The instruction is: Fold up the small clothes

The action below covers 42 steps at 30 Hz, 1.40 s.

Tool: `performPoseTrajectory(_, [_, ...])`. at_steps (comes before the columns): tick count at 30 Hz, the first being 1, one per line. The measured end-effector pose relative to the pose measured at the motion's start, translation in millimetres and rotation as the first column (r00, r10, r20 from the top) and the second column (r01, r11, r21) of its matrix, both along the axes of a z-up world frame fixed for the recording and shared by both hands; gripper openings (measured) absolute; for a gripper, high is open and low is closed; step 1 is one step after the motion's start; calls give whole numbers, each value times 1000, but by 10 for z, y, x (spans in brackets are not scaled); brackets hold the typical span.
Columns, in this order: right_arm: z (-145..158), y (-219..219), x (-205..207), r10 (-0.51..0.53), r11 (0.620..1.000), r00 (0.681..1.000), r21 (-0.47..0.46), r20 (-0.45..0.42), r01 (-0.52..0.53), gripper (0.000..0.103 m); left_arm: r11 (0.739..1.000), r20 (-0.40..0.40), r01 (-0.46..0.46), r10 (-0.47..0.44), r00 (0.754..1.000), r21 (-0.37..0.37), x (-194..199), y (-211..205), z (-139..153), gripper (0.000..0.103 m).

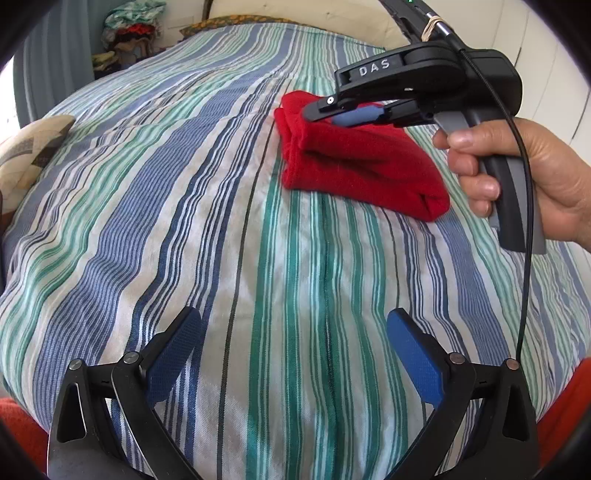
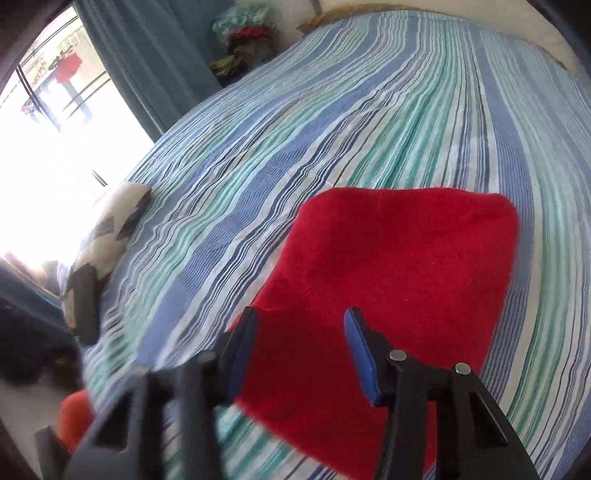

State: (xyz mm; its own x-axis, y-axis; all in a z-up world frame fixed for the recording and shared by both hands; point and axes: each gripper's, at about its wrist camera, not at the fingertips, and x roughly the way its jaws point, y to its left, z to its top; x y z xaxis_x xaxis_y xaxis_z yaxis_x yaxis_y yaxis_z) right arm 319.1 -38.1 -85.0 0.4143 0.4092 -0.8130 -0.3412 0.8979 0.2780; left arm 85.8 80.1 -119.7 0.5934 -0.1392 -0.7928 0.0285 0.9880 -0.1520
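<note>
Red cloth (image 2: 388, 295) beneath right claw (image 2: 299, 354)

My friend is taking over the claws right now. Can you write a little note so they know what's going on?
Left claw: open, holding nothing, hanging over the striped bedsheet.
Right claw: open, holding nothing, right over the red cloth; whether it touches the cloth I cannot tell.
Red cloth: lying folded into a small bundle on the bedsheet, off to the right of the left claw.
Done: the red cloth looks folded over.
Left: probably tidy or press the fold. A heap of other clothes sits beyond the bed's far edge.
</note>
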Motion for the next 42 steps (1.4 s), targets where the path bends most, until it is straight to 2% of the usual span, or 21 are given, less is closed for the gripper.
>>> performPoseTrajectory(2, [-228, 265, -137, 133, 991, 991, -31, 14, -133, 35, 1000, -2, -1, 1, 1000, 23, -9, -13, -24, 101])
performPoseTrajectory(4, [-559, 547, -290, 252, 958, 967, -131, -41, -255, 34, 999, -2, -2, 3, 1000, 45, -15, -18, -38, 101])
performPoseTrajectory(7, [-595, 605, -476, 293, 946, 956, -142, -7, -291, 34, 999, 0, -4, 4, 1000, 48, -14, -5, -42, 101])
performPoseTrajectory(9, [-419, 448, -565, 273, 960, 962, -68, 16, -271, 34, 999, 6, -7, 7, 1000, 47, -9, 10, -13, 101])
performPoseTrajectory(12, [-44, -5, -852, 174, 984, 978, 25, 115, -178, 35, 1000, 39, -23, 23, 999, -1, 11, 119, 115, 101])
performPoseTrajectory(14, [62, -369, -1109, 70, 998, 983, -20, 168, -67, 35, 996, 62, -32, 37, 997, -88, 168, 240, 250, 100])
performPoseTrajectory(16, [-8, -672, -1342, 6, 995, 983, -96, 185, 11, 35, 981, 70, -61, 75, 995, -184, 466, 376, 358, 100])
performPoseTrajectory(18, [-199, -842, -1450, -13, 985, 989, -169, 148, 39, 35, 964, 48, -74, 89, 995, -255, 848, 459, 385, 98])
performPoseTrajectory(19, [-289, -880, -1457, -12, 979, 991, -199, 130, 38, 35, 961, 26, -88, 98, 995, -262, 1027, 465, 363, 97])
performPoseTrajectory(22, [-311, -835, -1430, 0, 970, 982, -239, 191, 46, 35, 968, -57, -101, 90, 994, -228, 1464, 380, 203, 82])
performPoseTrajectory(23, [-293, -809, -1389, -6, 970, 977, -237, 215, 58, 35, 976, -80, -90, 75, 994, -199, 1552, 319, 133, 72])
performPoseTrajectory(25, [-294, -771, -1258, -58, 964, 967, -238, 247, 119, 35, 992, -117, -35, 21, 993, -119, 1617, 174, -46, 34])
performPoseTrajectory(26, [-350, -778, -1166, -91, 964, 969, -224, 228, 143, 31, 995, -135, 5, -18, 991, -96, 1605, 101, -138, 11])
performPoseTrajectory(27, [-453, -798, -1099, -114, 963, 978, -223, 173, 151, 15, 998, -128, 26, -34, 991, -63, 1547, 53, -186, 8])
performPoseTrajectory(29, [-626, -800, -1081, -138, 955, 980, -244, 143, 170, 15, 998, -95, 58, -56, 994, 19, 1417, -46, -199, 7])
performPoseTrajectory(32, [-745, -865, -1223, -149, 954, 979, -239, 139, 179, 12, 995, -74, 84, -80, 994, 61, 1312, -79, -176, 8])
performPoseTrajectory(34, [-752, -914, -1232, -158, 959, 980, -219, 122, 181, 8, 992, -63, 89, -83, 995, 88, 1259, -59, -64, 18])
performPoseTrajectory(36, [-687, -975, -1241, -142, 972, 985, -177, 94, 157, 9, 988, -33, 70, -66, 997, 139, 1164, 27, 166, 51])
performPoseTrajectory(37, [-634, -1032, -1230, -133, 979, 988, -148, 80, 143, 11, 988, 20, 49, -52, 998, 145, 1098, 86, 322, 56])
performPoseTrajectory(39, [-463, -1189, -1266, -135, 985, 987, -91, 89, 143, 32, 994, 119, 30, -42, 992, 105, 1075, 160, 595, 59])
performPoseTrajectory(42, [-142, -1445, -1018, -183, 983, 975, 2, 123, 184, 35, 997, 164, 79, -78, 983, -2, 1318, 88, 765, 53])
